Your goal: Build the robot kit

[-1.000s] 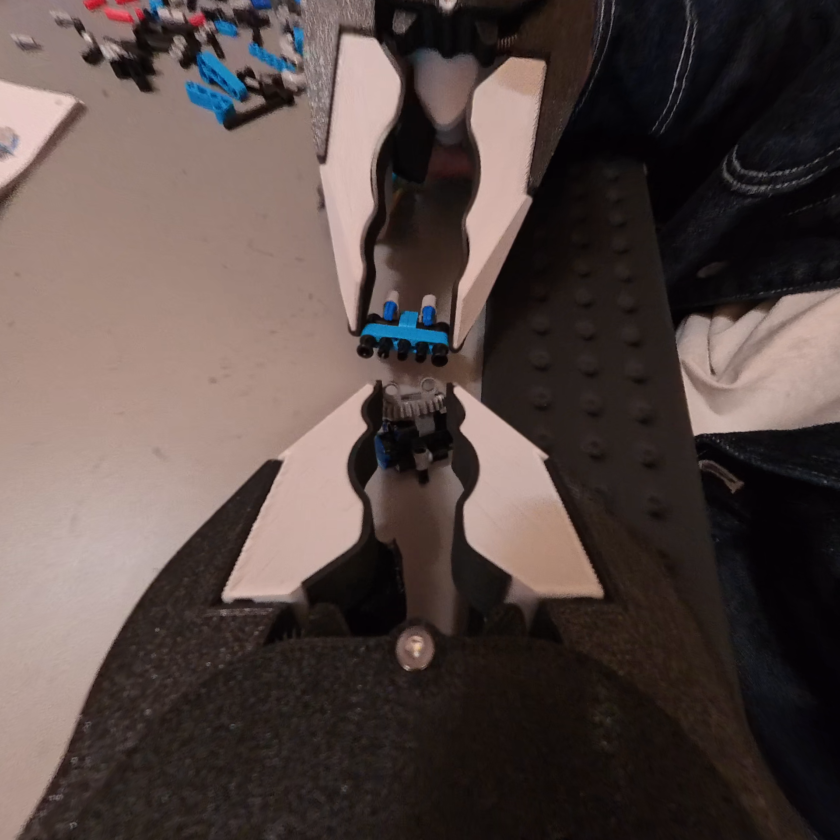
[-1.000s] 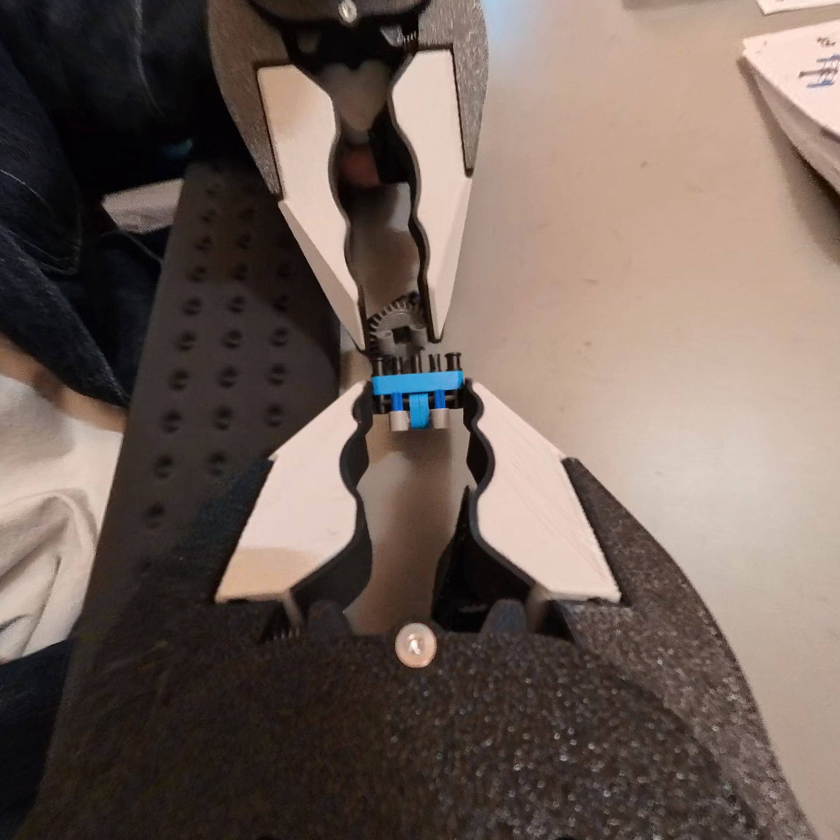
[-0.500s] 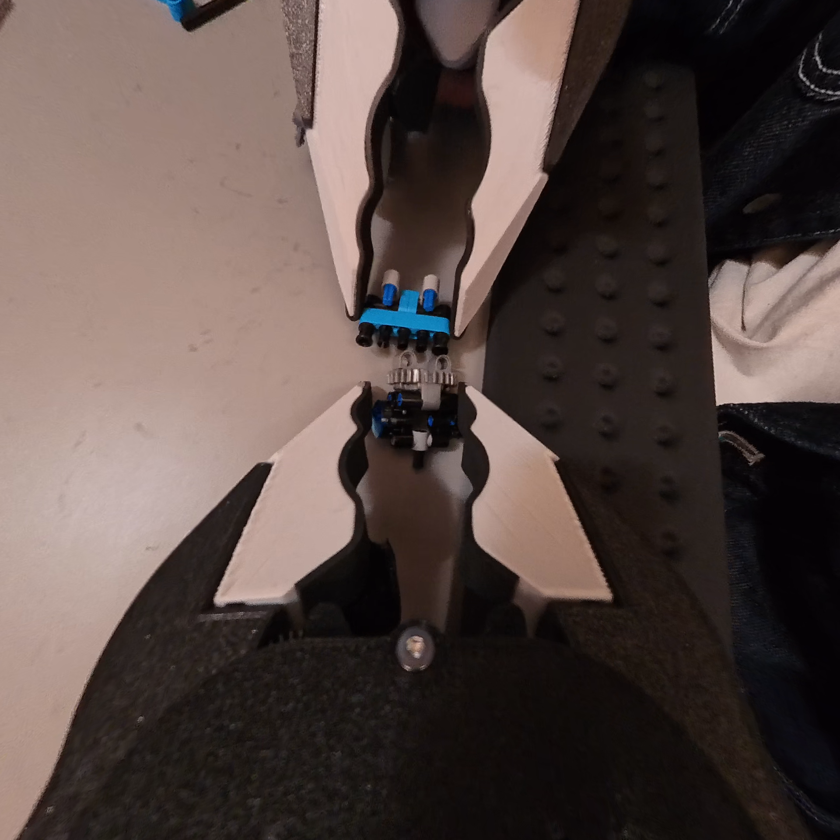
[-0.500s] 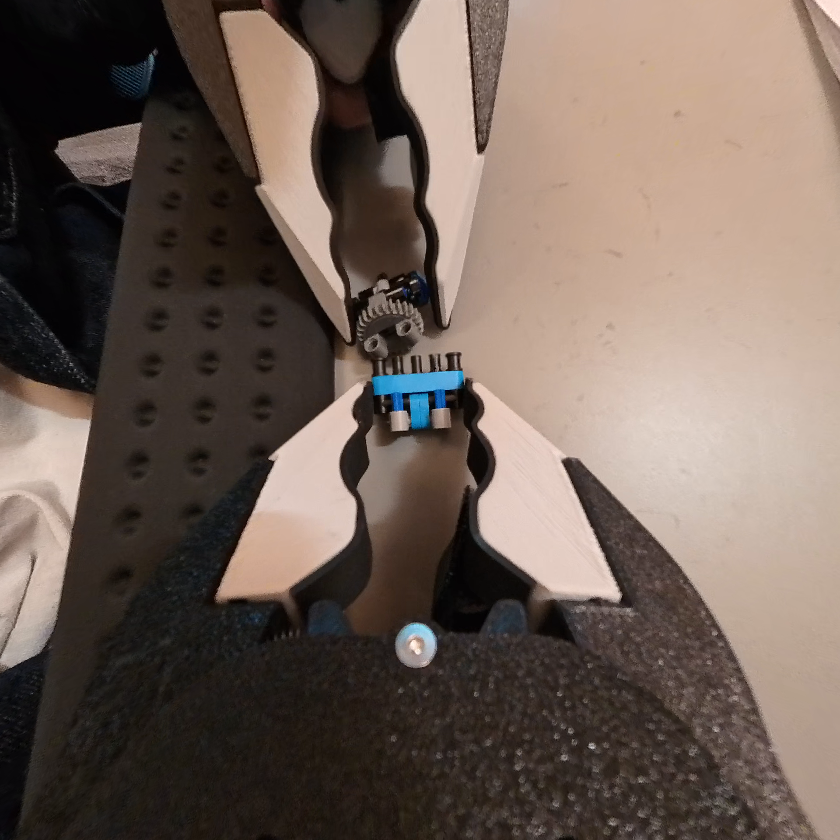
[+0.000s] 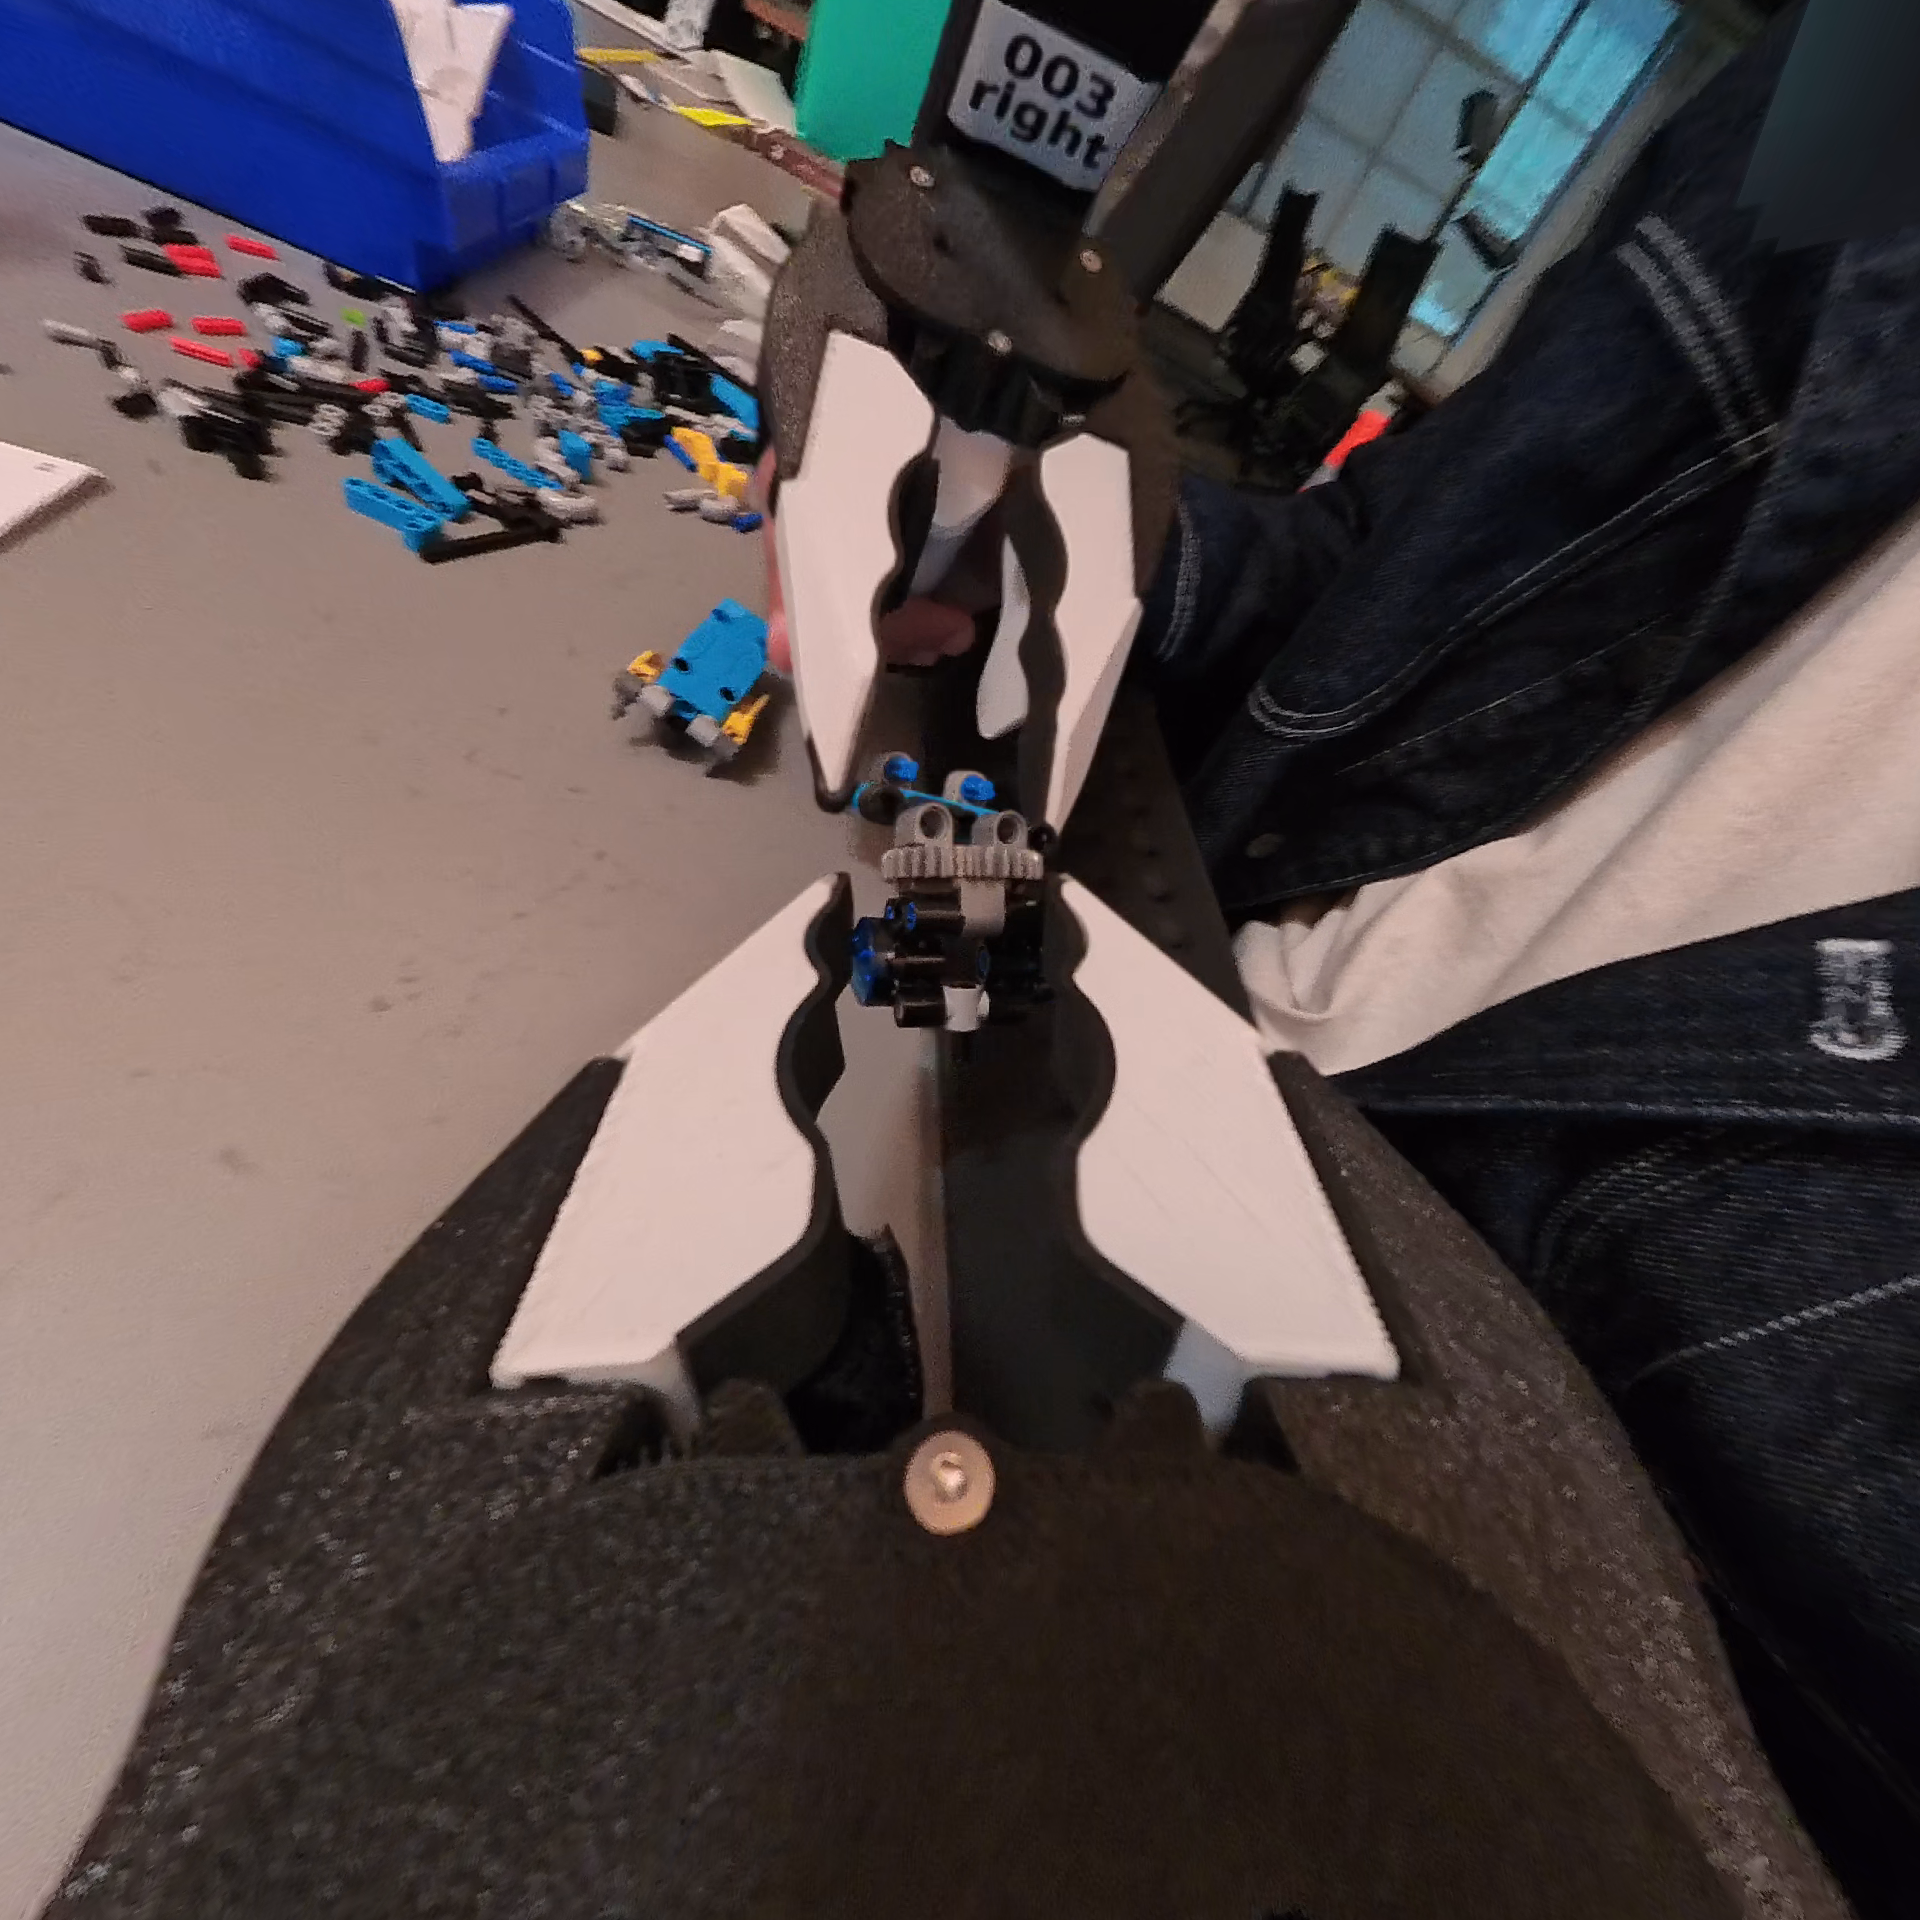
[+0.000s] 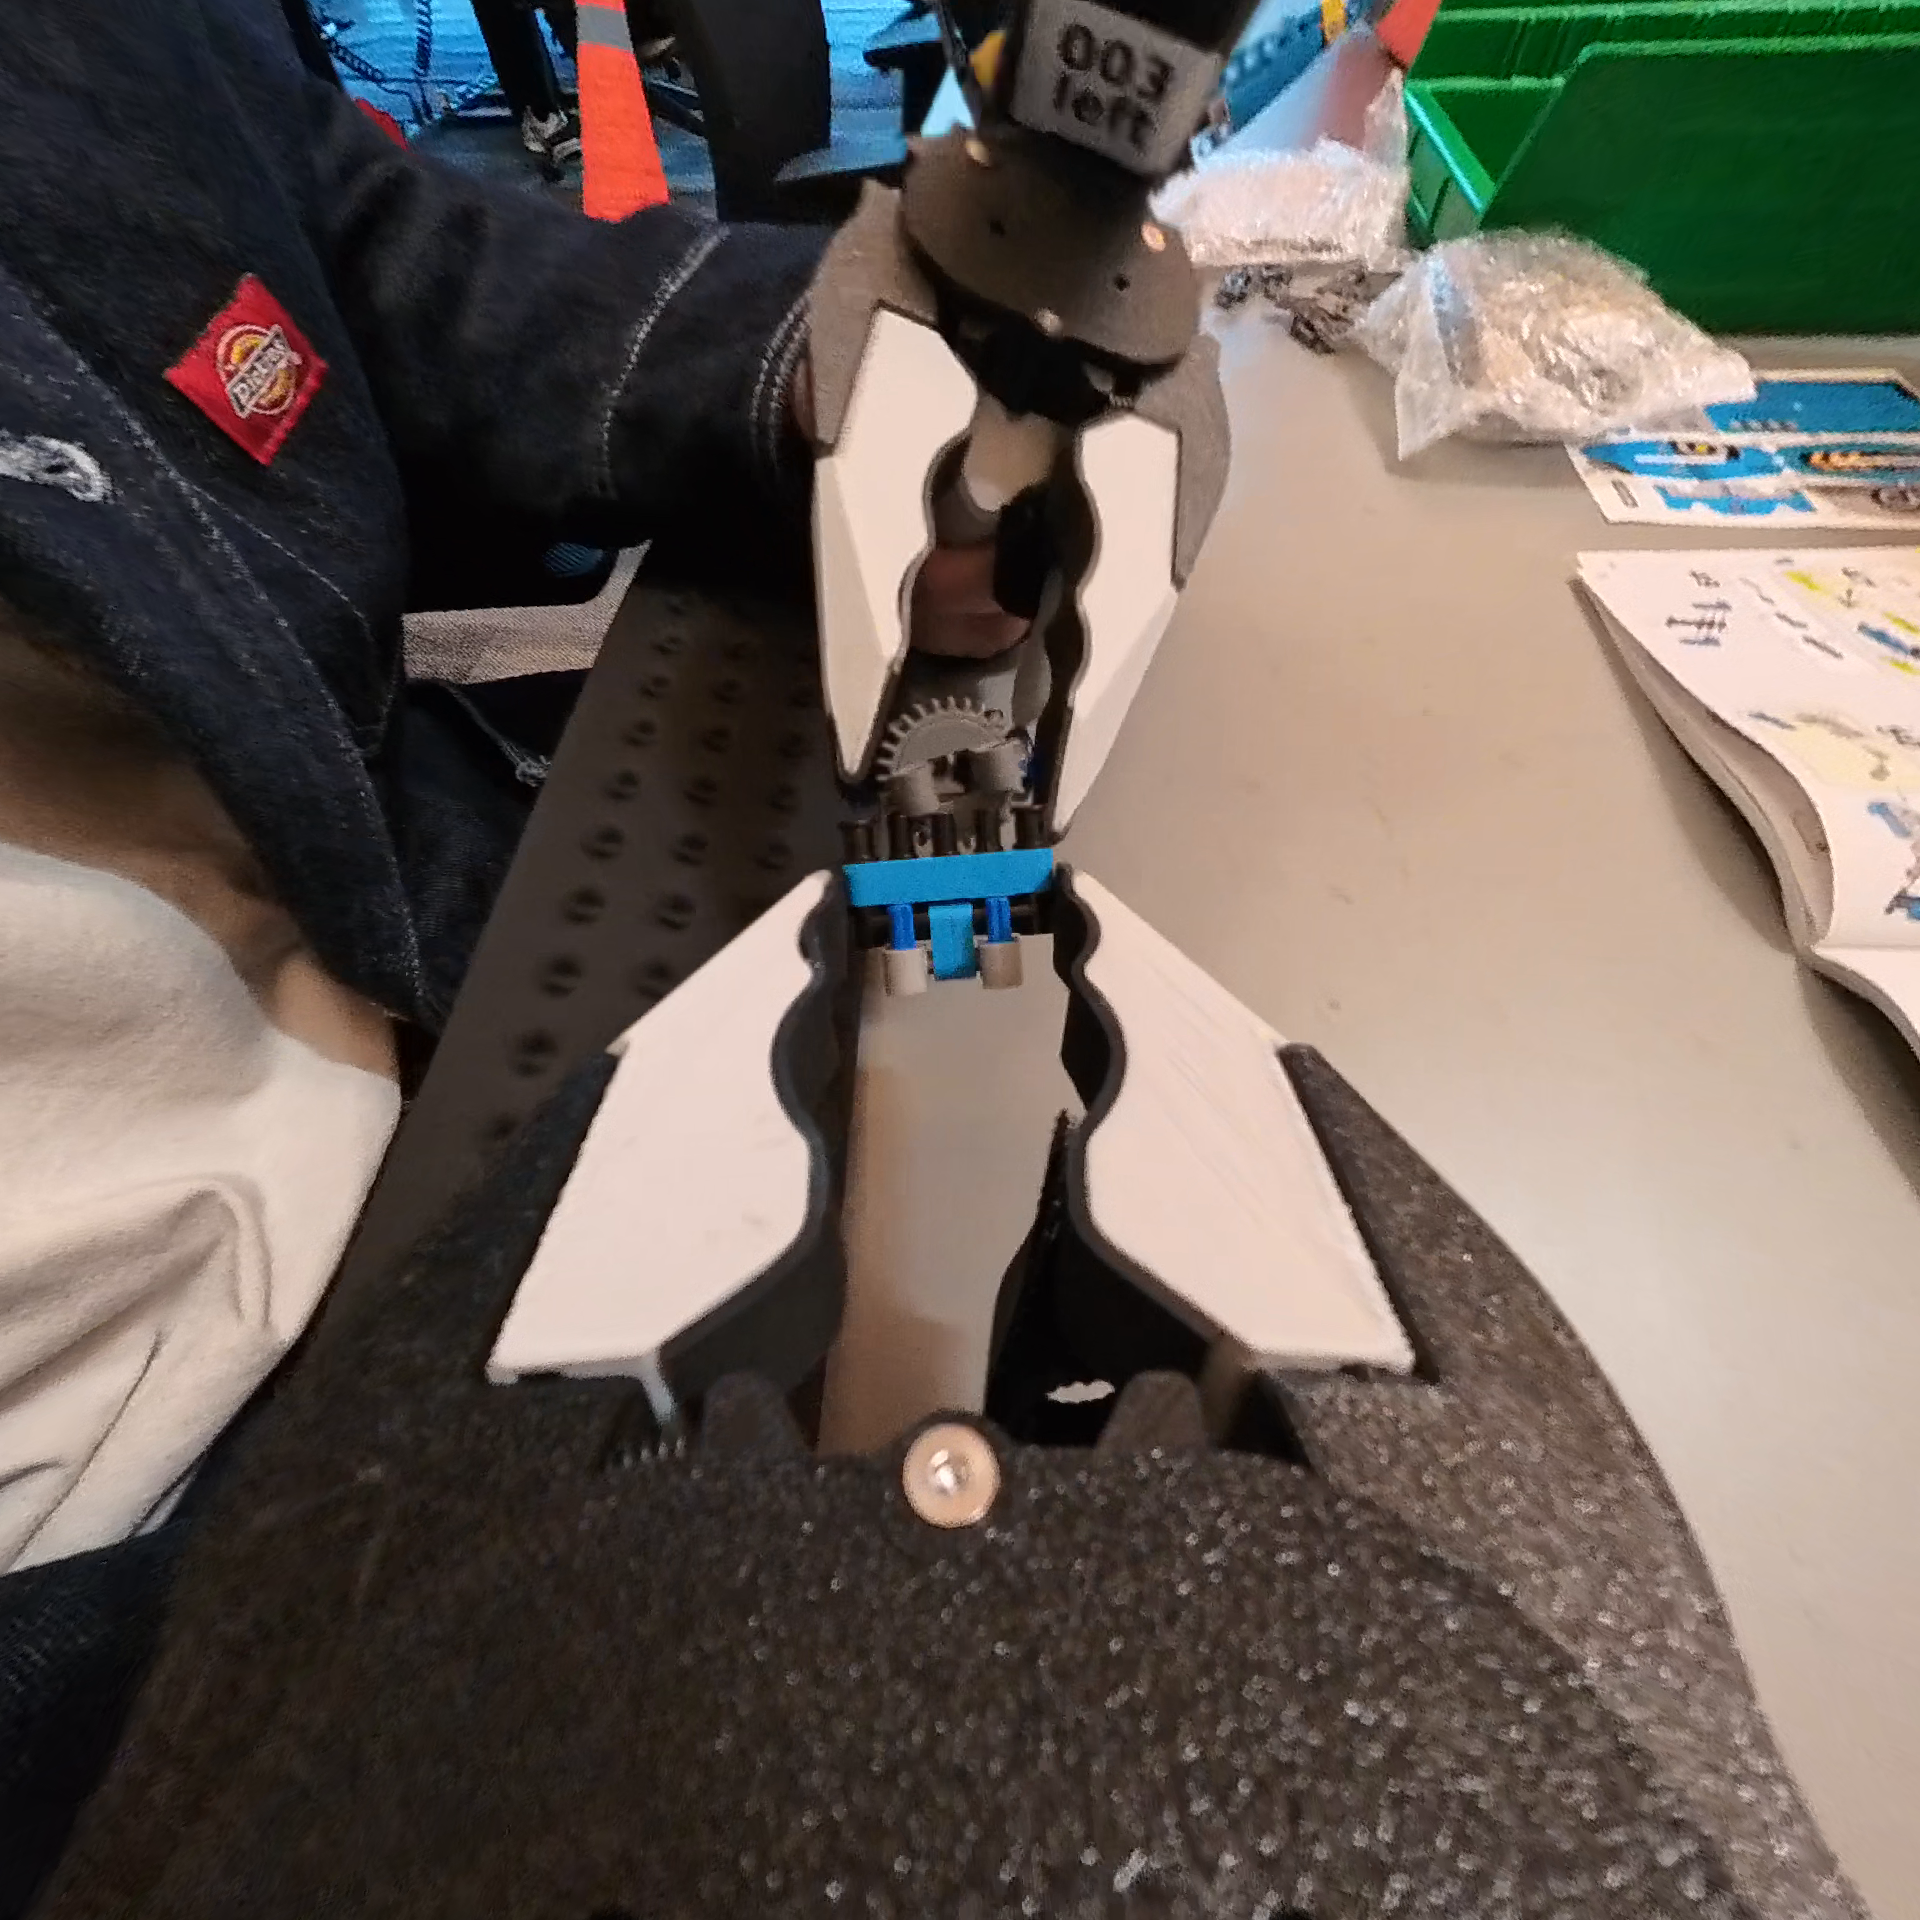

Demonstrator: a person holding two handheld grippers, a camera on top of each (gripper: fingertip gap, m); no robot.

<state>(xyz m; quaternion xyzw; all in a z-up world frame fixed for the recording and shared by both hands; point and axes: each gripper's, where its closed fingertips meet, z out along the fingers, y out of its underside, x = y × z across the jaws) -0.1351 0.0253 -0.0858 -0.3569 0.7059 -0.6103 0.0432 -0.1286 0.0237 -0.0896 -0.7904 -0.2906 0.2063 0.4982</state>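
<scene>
My left gripper (image 5: 951, 904) is shut on a small gear assembly (image 5: 951, 935) of black, grey and blue toy building parts, with two grey gears at its front. My right gripper (image 6: 951, 883) is shut on a blue beam (image 6: 948, 876) with a row of black pins and two grey-tipped blue pins. The two grippers face each other tip to tip above the table edge. The black pins meet the gear assembly (image 6: 940, 743). In the left wrist view the right gripper (image 5: 940, 800) holds the blue beam (image 5: 920, 798) just behind the gears.
A heap of loose building parts (image 5: 416, 416) and a small blue and yellow model (image 5: 701, 675) lie on the grey table, with a blue bin (image 5: 291, 125) behind. An open instruction booklet (image 6: 1787, 758), plastic bags (image 6: 1538, 332) and green bins (image 6: 1714, 156) are to the right. A person's dark denim jacket (image 5: 1558, 520) is close by. My two grippers' fingertips are within a few centimetres of each other.
Both grippers have tilted up, bringing the far table and bins into view. The blue beam and the gear assembly have closed the gap between them and now touch.
</scene>
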